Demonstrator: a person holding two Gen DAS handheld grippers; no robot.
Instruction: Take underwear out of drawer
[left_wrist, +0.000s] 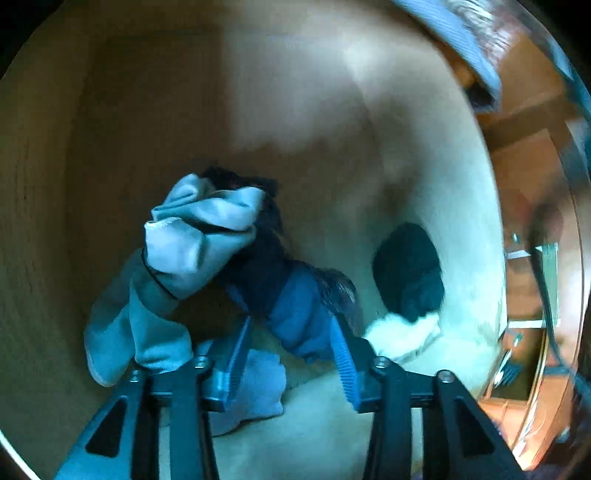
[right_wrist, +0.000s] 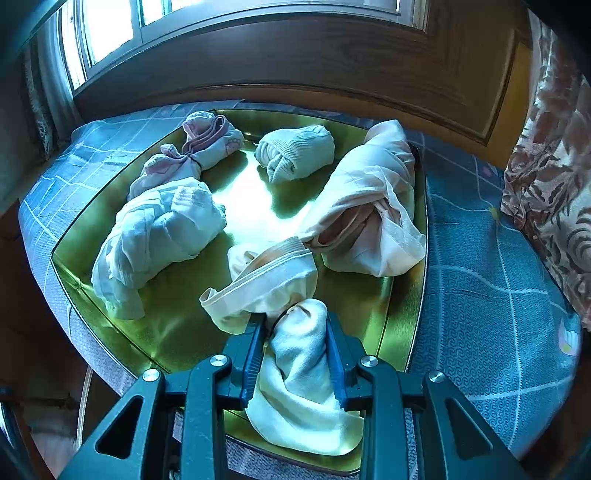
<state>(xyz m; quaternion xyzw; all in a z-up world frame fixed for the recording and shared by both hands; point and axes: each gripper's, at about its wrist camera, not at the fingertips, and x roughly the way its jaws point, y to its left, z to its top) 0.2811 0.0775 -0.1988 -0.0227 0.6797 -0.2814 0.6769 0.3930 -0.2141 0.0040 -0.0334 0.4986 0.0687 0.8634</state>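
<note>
- Several rolled underwear pieces (right_wrist: 159, 229) were already laid on the gold tray (right_wrist: 240, 199).
- Right gripper (right_wrist: 295, 332): jaws clamped on a white roll (right_wrist: 299, 369) over the tray's near edge.
- Left gripper (left_wrist: 291, 332): jaws parted inside the drawer (left_wrist: 295, 110), around a dark blue bundle (left_wrist: 295, 314), not gripped.
- More garments remained in the drawer.

Dim blurred drawer (left_wrist: 295, 110), window (right_wrist: 110, 29) glare on tray (right_wrist: 251, 206), fisheye edges

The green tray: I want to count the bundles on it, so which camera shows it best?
The right wrist view: the green tray fills the frame, its bundles all visible. The left wrist view looks into the drawer and shows none of it.
</note>
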